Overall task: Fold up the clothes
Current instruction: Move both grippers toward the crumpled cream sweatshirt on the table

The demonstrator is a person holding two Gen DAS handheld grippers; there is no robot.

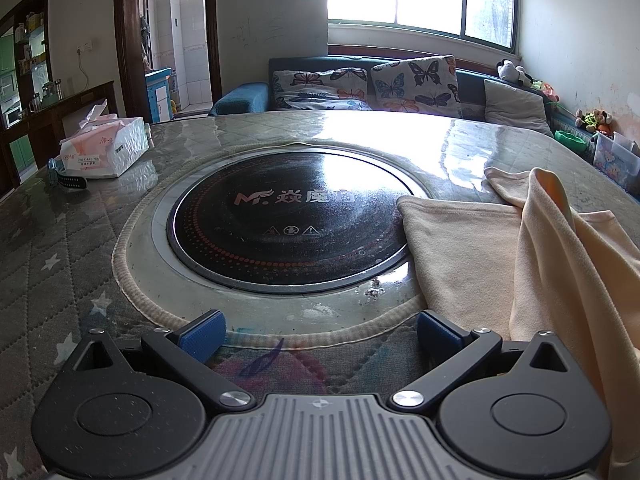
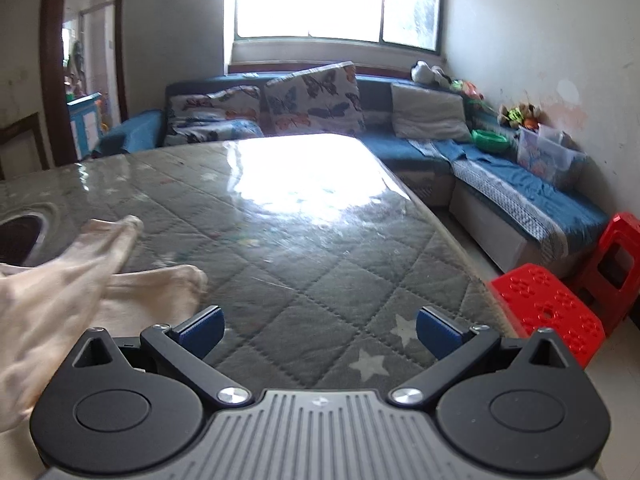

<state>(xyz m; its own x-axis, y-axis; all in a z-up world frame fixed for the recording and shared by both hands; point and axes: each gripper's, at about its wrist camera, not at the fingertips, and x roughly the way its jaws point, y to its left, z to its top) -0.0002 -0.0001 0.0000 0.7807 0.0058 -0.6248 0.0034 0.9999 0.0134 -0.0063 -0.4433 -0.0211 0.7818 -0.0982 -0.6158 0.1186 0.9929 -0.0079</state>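
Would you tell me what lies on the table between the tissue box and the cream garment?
In the left wrist view, the round black induction cooktop, set into the table, lies between the tissue box and the cream garment.

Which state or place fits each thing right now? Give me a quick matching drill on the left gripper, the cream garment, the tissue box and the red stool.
Things:
1. left gripper
2. cream garment
3. tissue box
4. red stool

States or places:
A. on the floor beside the table's right edge
B. on the far left of the table
C. open, nothing between its fingers
D. draped on the table, partly over the round cooktop

Pairs: 1-C, 2-D, 3-B, 4-A
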